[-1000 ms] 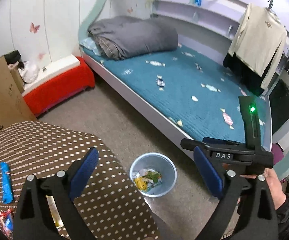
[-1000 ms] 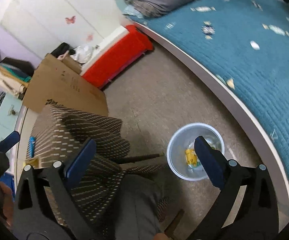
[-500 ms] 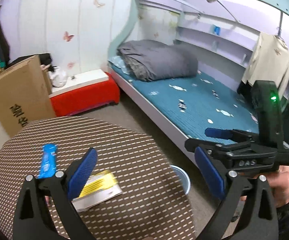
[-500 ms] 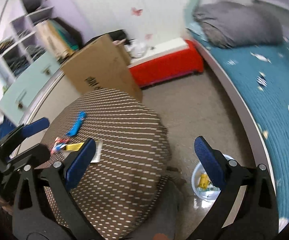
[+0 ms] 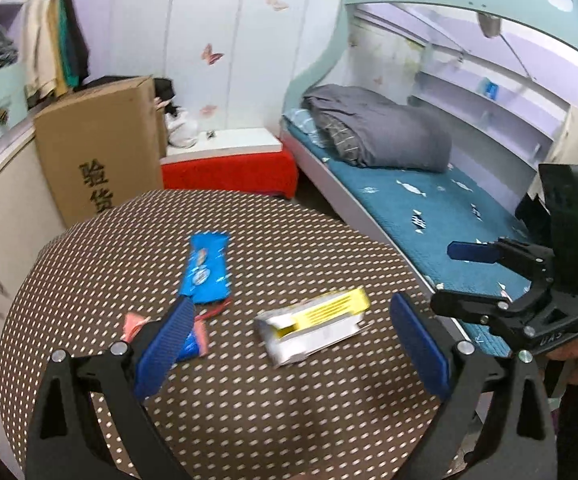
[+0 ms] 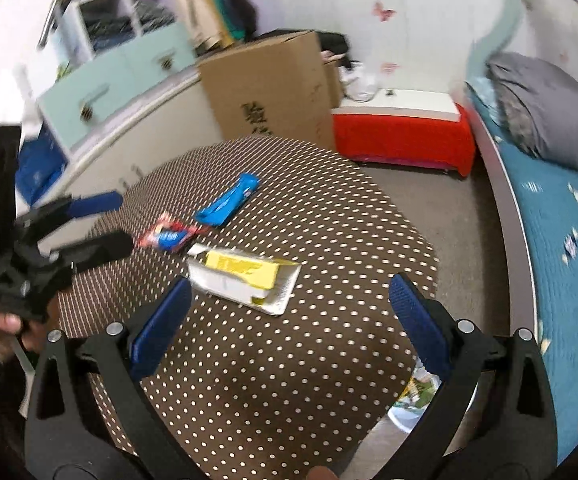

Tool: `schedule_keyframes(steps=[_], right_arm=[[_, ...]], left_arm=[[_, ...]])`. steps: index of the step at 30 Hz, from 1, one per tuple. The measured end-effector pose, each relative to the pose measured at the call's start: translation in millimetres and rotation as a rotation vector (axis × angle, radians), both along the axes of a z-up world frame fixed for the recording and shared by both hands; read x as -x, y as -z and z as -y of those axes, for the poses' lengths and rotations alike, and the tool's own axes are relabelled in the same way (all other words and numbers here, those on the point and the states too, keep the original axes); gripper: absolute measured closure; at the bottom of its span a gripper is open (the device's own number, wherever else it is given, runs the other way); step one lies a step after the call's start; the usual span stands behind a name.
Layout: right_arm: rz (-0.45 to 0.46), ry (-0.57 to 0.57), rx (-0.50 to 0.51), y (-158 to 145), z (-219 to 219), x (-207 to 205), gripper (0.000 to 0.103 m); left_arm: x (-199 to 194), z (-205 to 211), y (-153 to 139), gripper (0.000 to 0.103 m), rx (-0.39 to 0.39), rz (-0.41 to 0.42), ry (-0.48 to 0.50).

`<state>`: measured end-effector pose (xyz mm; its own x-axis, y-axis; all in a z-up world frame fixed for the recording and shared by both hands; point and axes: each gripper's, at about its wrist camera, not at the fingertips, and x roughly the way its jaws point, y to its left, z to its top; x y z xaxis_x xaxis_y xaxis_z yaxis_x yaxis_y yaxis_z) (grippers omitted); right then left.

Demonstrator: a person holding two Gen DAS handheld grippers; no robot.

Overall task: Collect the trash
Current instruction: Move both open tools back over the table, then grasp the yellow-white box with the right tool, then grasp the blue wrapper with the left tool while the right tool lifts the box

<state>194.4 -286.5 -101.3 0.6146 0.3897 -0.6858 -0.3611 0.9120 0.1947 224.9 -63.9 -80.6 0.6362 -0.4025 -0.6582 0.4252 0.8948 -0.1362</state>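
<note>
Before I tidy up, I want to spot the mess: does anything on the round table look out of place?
Yes. Three bits of litter lie loose on the dotted table: a torn-open yellow and white packet, a blue wrapper, and a crumpled red and blue wrapper.

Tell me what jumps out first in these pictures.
Three pieces of litter on the dotted brown table: a yellow-and-white packet in the middle, a blue wrapper beyond it, and a red-and-blue wrapper to its left. Both grippers, left and right, hover open above them.
</note>
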Motion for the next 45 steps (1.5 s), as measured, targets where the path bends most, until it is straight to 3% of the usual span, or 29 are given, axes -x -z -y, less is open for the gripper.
schedule_keyframes(steps=[7, 18, 21, 22, 26, 37, 41, 45], right_arm=[[-0.031, -0.117, 0.095, 23.0, -30.0, -10.6, 0.006], [-0.029, -0.358, 0.373, 62.6, -98.9, -45.9, 0.007], [-0.073, -0.388, 0.330, 72.9, -108.7, -58.9, 0.014], [-0.084, -0.384, 0.312, 74.4, -109.7, -61.4, 0.029], [-0.089, -0.343, 0.215, 72.2, -105.1, -62.0, 0.038], [-0.084, -0.147, 0.065, 60.7, -59.3, -50.7, 0.050], [-0.078, -0.084, 0.011, 55.0, -37.8, -49.7, 0.052], [-0.078, -0.042, -0.030, 52.3, -19.9, -48.7, 0.052]], left_arm=[[1.0, -33.7, 19.0, 0.007, -0.007, -0.031, -0.052], [4.2, -79.8, 51.7, 0.007, -0.036, -0.095, -0.142], [2.0, -89.1, 56.6, 0.007, -0.044, -0.106, -0.164], [0.8, -92.0, 57.7, 0.007, -0.047, -0.107, -0.171], [-7.8, -93.6, 58.2, 0.007, -0.053, -0.103, -0.179], [-70.8, -47.2, 57.6, 0.007, -0.072, -0.070, -0.117], [-104.2, -32.0, 65.6, 0.007, -0.044, -0.116, -0.115], [-136.7, -13.1, 82.1, 0.010, -0.096, -0.169, -0.115]])
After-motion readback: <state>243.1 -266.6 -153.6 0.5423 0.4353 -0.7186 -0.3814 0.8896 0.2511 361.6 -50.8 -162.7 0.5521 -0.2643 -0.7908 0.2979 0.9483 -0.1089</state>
